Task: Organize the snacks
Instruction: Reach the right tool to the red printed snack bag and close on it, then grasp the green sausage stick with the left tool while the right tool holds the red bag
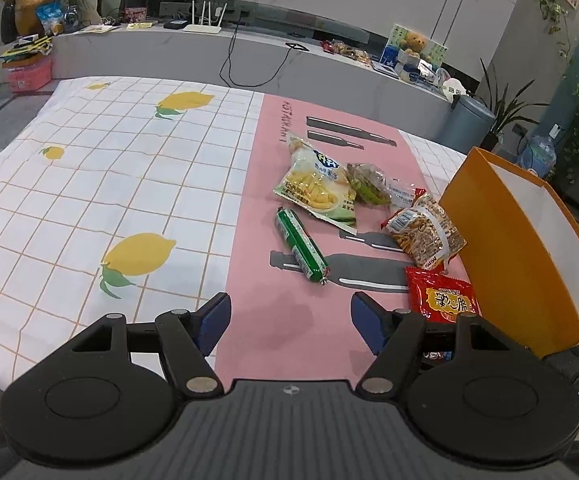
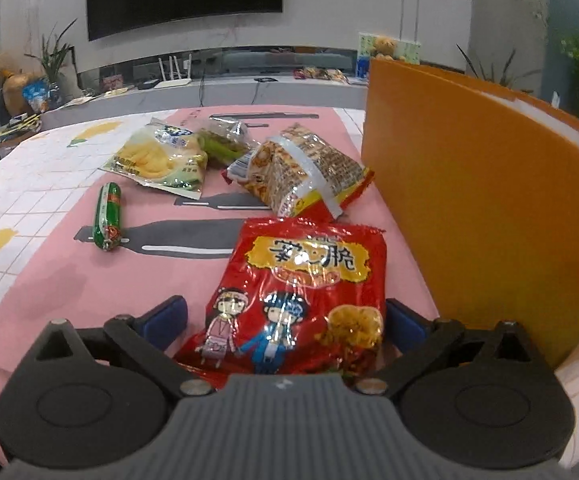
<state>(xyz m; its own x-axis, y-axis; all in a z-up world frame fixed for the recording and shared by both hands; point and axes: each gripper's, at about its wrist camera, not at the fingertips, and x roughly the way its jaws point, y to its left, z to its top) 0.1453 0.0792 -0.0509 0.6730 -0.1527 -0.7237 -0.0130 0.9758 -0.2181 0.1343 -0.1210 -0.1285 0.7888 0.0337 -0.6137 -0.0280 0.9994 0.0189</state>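
The red snack packet (image 2: 301, 292) is straddled, not clamped, by the right gripper (image 2: 285, 320) beside the orange box (image 2: 481, 216). The left gripper (image 1: 289, 320) is held spread, empty, above the pink mat (image 1: 257, 280).

Bright orange outside and white within, that's the box (image 1: 517, 248) at the table's edge. The tablecloth (image 1: 89, 184) shows a white grid lined in orange, dotted with yellow lemons on green leaves, and a pink panel (image 1: 289, 320) printed with dark grey knives. A red snack bag (image 2: 305, 288) carries a yellow label and cartoon figures in blue and pink. The sausage (image 1: 300, 246) is wrapped in green. One pale green bag (image 1: 315, 186) pictures yellow chips. Both grippers have blue finger pads (image 1: 213, 320) on black frames.
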